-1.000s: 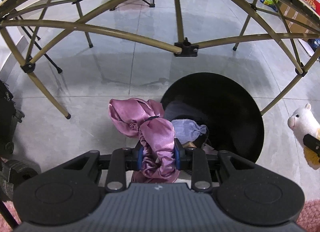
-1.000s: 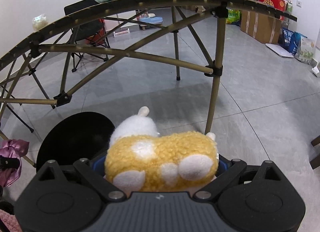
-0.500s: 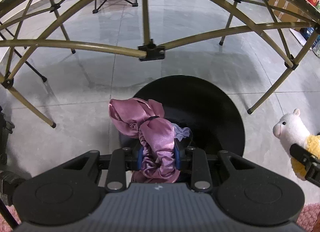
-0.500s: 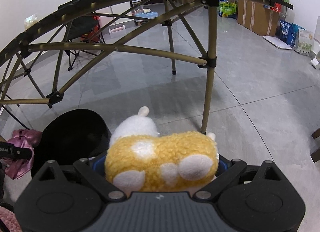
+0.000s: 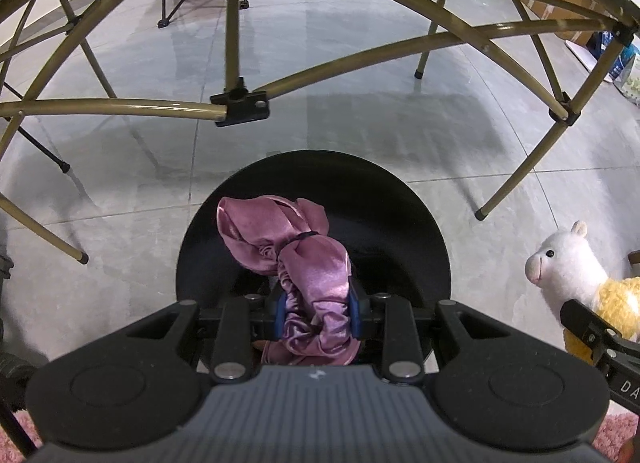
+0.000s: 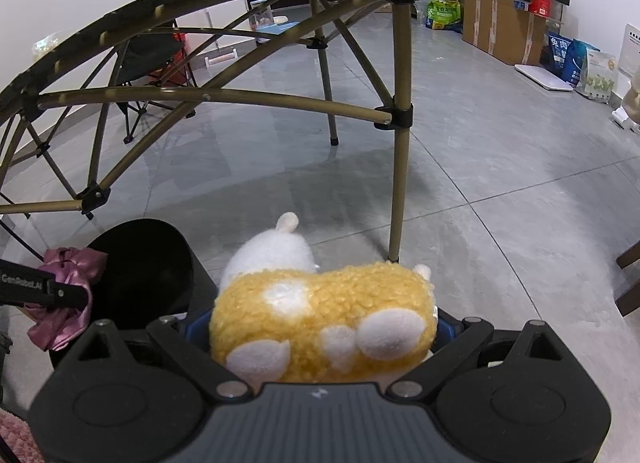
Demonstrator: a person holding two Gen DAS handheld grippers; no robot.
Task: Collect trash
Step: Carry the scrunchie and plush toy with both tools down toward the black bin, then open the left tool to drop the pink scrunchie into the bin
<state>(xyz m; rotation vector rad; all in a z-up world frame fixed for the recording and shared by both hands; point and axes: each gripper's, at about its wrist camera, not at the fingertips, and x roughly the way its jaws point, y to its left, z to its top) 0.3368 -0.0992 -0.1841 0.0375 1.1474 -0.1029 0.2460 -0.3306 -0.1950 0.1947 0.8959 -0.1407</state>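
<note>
grey tiled floor [image 5: 360, 63] under black bin [image 5: 400, 223]; left fingers [image 5: 316, 315] pinching pink cloth [image 5: 308, 263].

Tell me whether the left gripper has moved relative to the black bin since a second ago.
Yes. The left gripper, clamping the pink cloth, moved rightward from the black bin's left rim to over its opening.

We hold our left gripper [image 5: 318, 313] pitched steeply downward, its blue pads [image 5: 281, 313] pinched tight on a bunched pink satin cloth [image 5: 296, 259]. Our right gripper [image 6: 320, 327] sits to its right, angled down less steeply, jaws spread wide and pressed against both sides of a yellow-and-white plush alpaca [image 6: 320, 323] lying across them.
</note>
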